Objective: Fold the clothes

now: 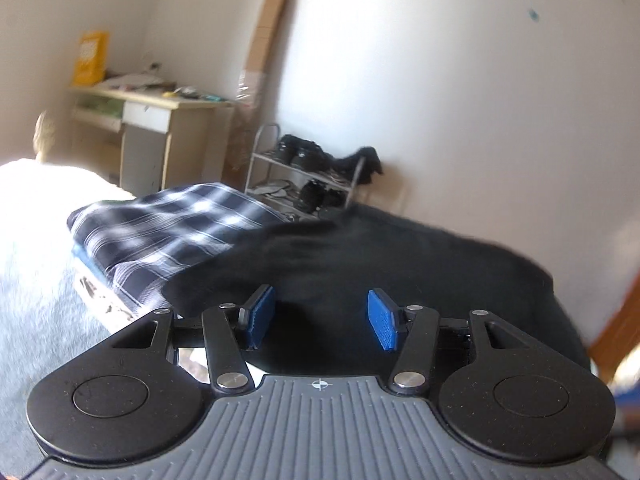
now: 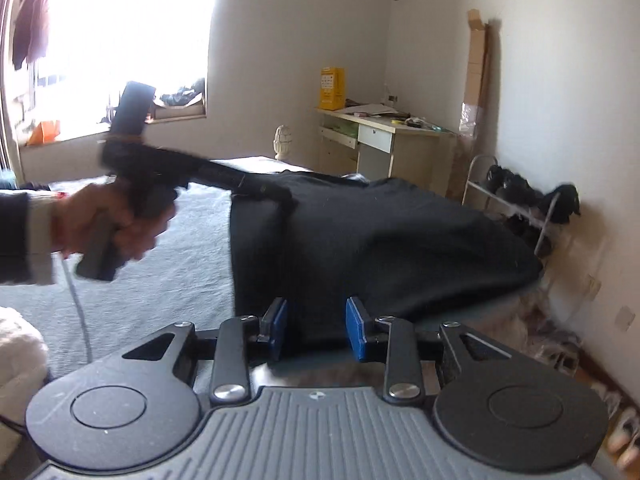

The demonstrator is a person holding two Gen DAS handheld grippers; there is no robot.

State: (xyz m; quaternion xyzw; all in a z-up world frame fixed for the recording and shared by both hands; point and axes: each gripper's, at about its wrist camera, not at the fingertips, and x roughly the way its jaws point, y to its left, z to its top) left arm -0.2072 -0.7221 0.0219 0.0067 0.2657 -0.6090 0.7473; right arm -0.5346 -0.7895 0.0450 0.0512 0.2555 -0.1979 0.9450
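Note:
A black garment [image 1: 400,256] lies spread on the bed, seen in both views. My left gripper [image 1: 320,308] hovers low over its near edge, open, its blue pads [image 1: 260,316] wide apart with only dark cloth beyond them. In the right wrist view a hand [image 2: 116,220] holds that left gripper [image 2: 280,194], whose tip sits at the far left corner of the black garment [image 2: 380,248]. My right gripper [image 2: 316,320] is open above the garment's near edge, nothing pinched between its pads. A folded plaid garment [image 1: 160,232] lies left of the black one.
The bed has a pale fuzzy cover [image 2: 192,240]. Against the wall stand a shoe rack [image 1: 308,176], a small desk [image 2: 384,140] with a yellow box [image 2: 331,86], and a tall cardboard piece [image 1: 266,36]. A bright window [image 2: 120,40] is at the far left.

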